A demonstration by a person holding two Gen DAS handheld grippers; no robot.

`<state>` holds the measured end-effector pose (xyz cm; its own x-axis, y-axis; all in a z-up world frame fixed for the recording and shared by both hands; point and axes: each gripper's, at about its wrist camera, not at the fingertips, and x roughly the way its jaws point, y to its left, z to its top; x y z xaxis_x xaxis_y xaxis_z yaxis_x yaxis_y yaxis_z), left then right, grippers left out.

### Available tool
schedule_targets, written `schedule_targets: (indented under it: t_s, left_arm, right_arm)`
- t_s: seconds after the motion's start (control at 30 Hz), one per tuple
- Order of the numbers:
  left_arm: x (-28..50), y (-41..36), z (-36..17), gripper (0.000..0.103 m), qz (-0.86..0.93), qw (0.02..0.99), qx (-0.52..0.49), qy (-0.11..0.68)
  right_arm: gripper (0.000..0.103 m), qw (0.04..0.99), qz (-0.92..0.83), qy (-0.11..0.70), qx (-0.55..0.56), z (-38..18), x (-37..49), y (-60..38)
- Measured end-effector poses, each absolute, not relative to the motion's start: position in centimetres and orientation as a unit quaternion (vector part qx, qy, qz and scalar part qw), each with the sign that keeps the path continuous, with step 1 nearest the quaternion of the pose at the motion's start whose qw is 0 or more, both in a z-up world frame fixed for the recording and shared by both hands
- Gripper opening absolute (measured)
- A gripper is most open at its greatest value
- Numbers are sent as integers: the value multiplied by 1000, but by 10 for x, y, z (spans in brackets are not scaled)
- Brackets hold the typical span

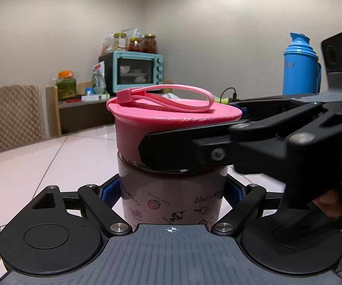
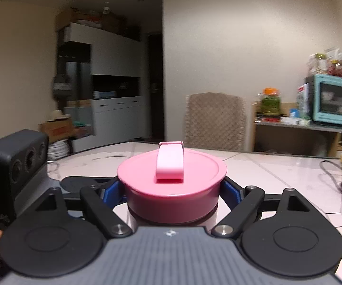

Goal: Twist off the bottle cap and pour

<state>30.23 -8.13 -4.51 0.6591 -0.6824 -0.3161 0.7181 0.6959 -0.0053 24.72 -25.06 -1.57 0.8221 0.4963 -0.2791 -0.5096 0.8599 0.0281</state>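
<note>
Both tools grip: left [image 1: 172, 190] bottle [image 1: 171, 197], right [image 2: 173, 194] cap [image 2: 172, 180].

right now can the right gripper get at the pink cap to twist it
Likely yes: the right gripper already has its blue pads closed on the pink cap, while the left gripper holds the bottle lower down.
</note>
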Motion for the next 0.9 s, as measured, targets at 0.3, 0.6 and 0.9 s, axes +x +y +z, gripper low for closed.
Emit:
schedule_targets:
  t_s: [0.3,0.6,0.9]
  left_arm:
    - [302,-81,-45,90,-385,909,60,148]
    - [301,-81,-45,90,-385,909,60,149]
    - [297,-83,-44,90,-386,909,60,149]
  right_arm:
    - [85,897,411,147,-63,-8,279,-291]
    - [85,855,496,133,-66,-6,296,-309]
    - [98,896,415,142,-70,1,271,-298]
